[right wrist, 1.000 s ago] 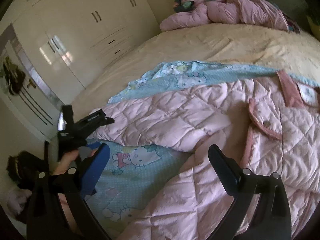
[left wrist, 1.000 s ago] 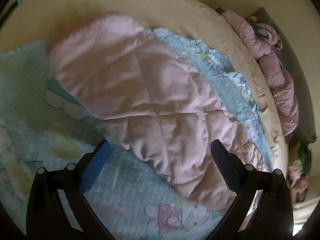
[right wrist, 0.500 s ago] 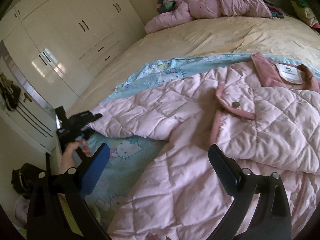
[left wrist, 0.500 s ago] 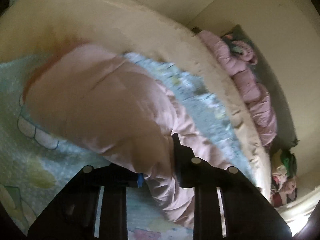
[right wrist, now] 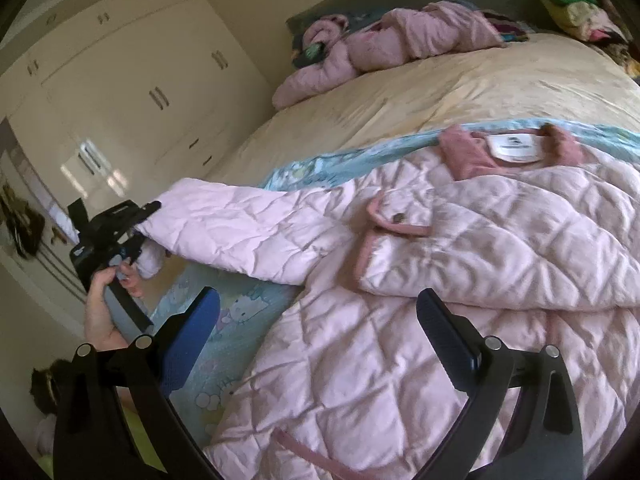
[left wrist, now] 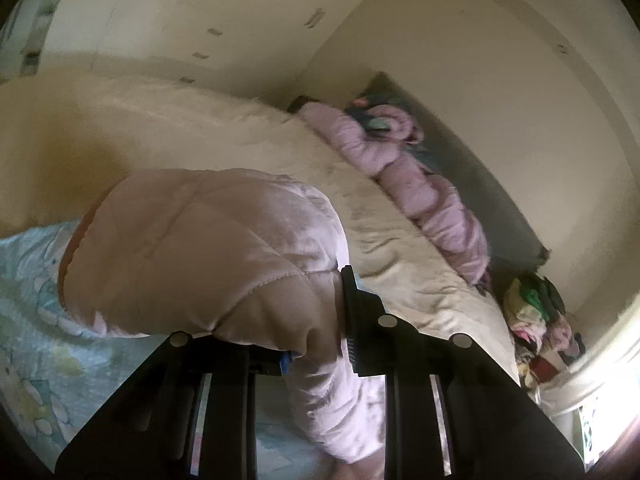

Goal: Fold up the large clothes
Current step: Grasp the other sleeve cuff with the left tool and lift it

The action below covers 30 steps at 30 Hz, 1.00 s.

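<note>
Left claw [left wrist: 316,320] clamped on sleeve [right wrist: 248,228] end, lifted off blanket [right wrist: 224,320]. Right claw [right wrist: 320,336] wide open, empty, hovering over jacket [right wrist: 460,280] hem. Sleeve's long axis runs 9 to 3 toward jacket body, collar [right wrist: 512,148] at 1. Left nearer; fold goes toward 3.

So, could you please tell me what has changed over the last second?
The left gripper went from open above the pink quilted coat's sleeve to shut on its cuff end, and has lifted it off the blue cartoon-print sheet. The right gripper stays open over the coat body, which lies as before.
</note>
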Each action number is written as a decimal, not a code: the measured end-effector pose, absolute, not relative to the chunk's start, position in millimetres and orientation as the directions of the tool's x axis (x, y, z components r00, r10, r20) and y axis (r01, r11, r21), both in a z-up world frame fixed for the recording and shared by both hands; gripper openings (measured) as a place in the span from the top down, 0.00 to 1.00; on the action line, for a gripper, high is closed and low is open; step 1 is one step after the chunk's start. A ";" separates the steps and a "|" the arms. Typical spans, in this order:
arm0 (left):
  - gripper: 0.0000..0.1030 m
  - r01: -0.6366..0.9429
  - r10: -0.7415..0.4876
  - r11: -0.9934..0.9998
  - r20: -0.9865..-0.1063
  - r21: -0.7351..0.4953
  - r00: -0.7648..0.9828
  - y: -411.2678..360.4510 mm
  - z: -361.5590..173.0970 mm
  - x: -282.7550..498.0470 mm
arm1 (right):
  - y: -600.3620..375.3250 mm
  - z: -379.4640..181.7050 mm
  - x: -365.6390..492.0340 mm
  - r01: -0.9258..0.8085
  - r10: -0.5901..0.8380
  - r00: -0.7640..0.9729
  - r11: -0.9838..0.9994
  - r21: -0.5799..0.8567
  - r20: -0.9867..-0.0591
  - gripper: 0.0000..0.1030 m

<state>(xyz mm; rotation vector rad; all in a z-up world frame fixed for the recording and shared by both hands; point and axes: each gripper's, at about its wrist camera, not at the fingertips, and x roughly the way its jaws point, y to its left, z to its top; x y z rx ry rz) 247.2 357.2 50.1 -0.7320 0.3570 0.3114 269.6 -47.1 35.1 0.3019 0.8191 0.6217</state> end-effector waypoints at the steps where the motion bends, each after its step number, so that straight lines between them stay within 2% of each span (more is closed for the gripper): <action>1: 0.88 -0.381 0.146 0.717 -0.408 -0.584 0.901 350.8 55.5 248.3 | -55.1 34.6 267.1 -0.386 0.618 0.531 0.786 0.483 -0.580 0.05; 13: 0.88 -0.126 -0.036 0.835 -0.281 -0.536 0.959 245.4 107.8 251.5 | -136.9 30.1 243.9 -0.228 0.517 0.640 0.834 0.503 -0.568 0.05; 30: 0.88 0.097 -0.236 0.911 -0.314 -0.401 0.919 138.1 85.6 273.5 | -209.9 17.2 227.0 -0.082 0.412 0.689 0.862 0.501 -0.596 0.05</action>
